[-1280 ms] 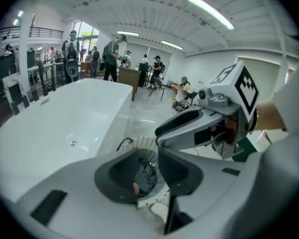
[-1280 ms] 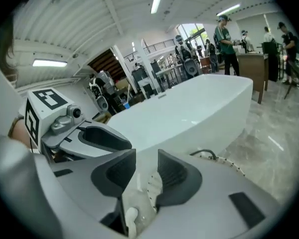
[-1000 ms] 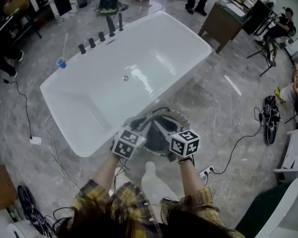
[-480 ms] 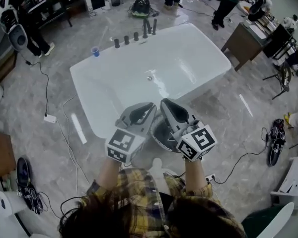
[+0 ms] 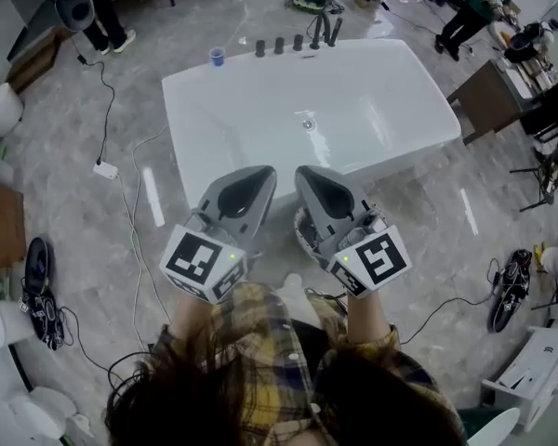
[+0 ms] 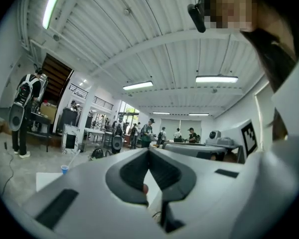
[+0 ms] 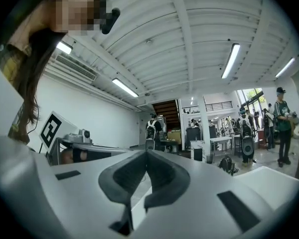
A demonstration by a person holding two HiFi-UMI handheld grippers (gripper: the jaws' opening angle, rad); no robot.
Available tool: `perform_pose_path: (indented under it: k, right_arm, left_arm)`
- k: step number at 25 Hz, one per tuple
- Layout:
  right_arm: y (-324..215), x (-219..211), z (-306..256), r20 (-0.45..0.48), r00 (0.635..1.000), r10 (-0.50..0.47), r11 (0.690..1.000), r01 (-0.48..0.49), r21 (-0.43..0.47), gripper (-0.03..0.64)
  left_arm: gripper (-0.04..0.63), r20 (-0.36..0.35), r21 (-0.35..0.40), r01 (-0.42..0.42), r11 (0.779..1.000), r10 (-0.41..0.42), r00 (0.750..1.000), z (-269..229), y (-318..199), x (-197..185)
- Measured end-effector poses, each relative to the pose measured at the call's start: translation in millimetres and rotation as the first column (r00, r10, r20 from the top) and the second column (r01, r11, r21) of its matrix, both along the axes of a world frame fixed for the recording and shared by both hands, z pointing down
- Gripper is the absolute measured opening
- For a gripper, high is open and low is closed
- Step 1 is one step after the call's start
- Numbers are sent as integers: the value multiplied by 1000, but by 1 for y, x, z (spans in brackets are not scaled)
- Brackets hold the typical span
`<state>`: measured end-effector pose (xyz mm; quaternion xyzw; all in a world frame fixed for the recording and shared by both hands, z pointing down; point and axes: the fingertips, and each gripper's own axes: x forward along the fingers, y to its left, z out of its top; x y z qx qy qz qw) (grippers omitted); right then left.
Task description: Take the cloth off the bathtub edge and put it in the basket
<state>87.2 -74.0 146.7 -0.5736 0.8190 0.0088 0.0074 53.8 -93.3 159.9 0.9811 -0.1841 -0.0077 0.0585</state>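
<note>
White bathtub (image 5: 260, 119), round grey basket (image 5: 300, 234) just beside its near edge, mostly hidden

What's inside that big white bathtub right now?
The bathtub looks bare inside: only a round drain shows, and nothing else that I can make out. Part of its near side is covered by the left gripper and right gripper.

A big open lab hall is seen: a freestanding bathtub (image 5: 260, 128) set on marble floor (image 5: 74, 221), desks (image 5: 488, 100) staffed at the edges, strip lights (image 6: 137, 85) hung under a corrugated ceiling (image 6: 139, 39).
</note>
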Motion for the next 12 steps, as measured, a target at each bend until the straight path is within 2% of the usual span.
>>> perform_pose_path:
  k: [4,12]
  right_arm:
    - [1,-4,-8,-21,1000,-5,1000,6,21,15]
    - [4,-1,-15,-37,999,17,999,-16,29,15]
  left_arm:
    - [17,-15,34,9,999,-9,1000,-10,3,-7]
    - [17,-26,46,-33,998,34,999,-19,10,-3]
